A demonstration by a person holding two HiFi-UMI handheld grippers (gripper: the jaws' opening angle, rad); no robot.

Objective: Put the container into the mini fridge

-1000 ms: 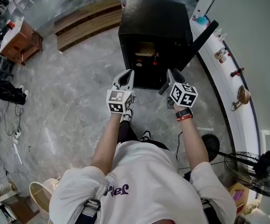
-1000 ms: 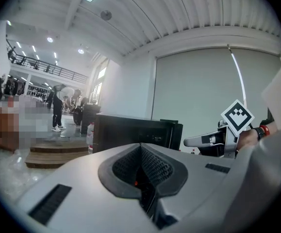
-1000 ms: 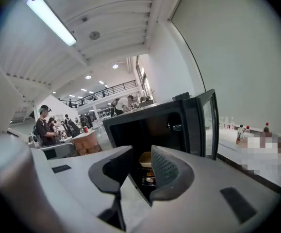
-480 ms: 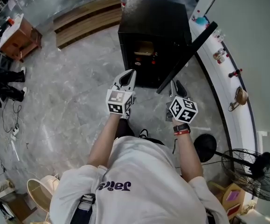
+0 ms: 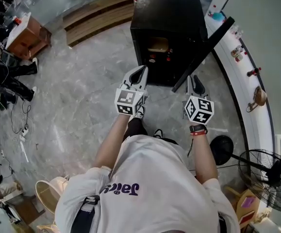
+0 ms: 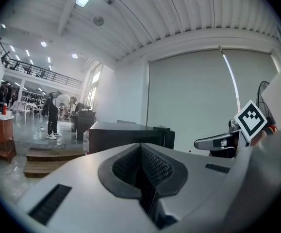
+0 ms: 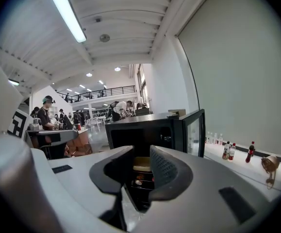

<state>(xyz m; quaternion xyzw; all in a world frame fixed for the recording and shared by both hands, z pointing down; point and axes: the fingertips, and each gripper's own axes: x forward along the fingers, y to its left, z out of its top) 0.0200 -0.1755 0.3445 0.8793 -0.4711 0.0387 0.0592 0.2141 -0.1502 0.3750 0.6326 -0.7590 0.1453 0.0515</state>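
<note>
A black mini fridge (image 5: pixel 167 13) stands on the floor ahead with its door (image 5: pixel 206 52) swung open to the right. The tan-lidded container (image 5: pixel 158 44) sits on the upper shelf inside, also framed between the right jaws as the container (image 7: pixel 141 164). My left gripper (image 5: pixel 141 73) hovers just in front of the fridge opening, its pads pressed together on nothing (image 6: pixel 141 152). My right gripper (image 5: pixel 195 80) hangs beside the door's outer edge; its jaws (image 7: pixel 140 157) are closing with a gap left and nothing between them.
Small bottles (image 5: pixel 159 58) stand on the fridge's lower shelf. A white curved ledge (image 5: pixel 244 89) with bottles and trinkets runs along the right wall. A floor fan (image 5: pixel 266 178) stands at lower right. Wooden steps (image 5: pixel 99 16) and a wooden cabinet (image 5: pixel 26 35) lie to the left.
The right gripper has drawn back and to the right, away from the fridge door. The left gripper has stayed in front of the opening. The view has shifted slightly backward.
</note>
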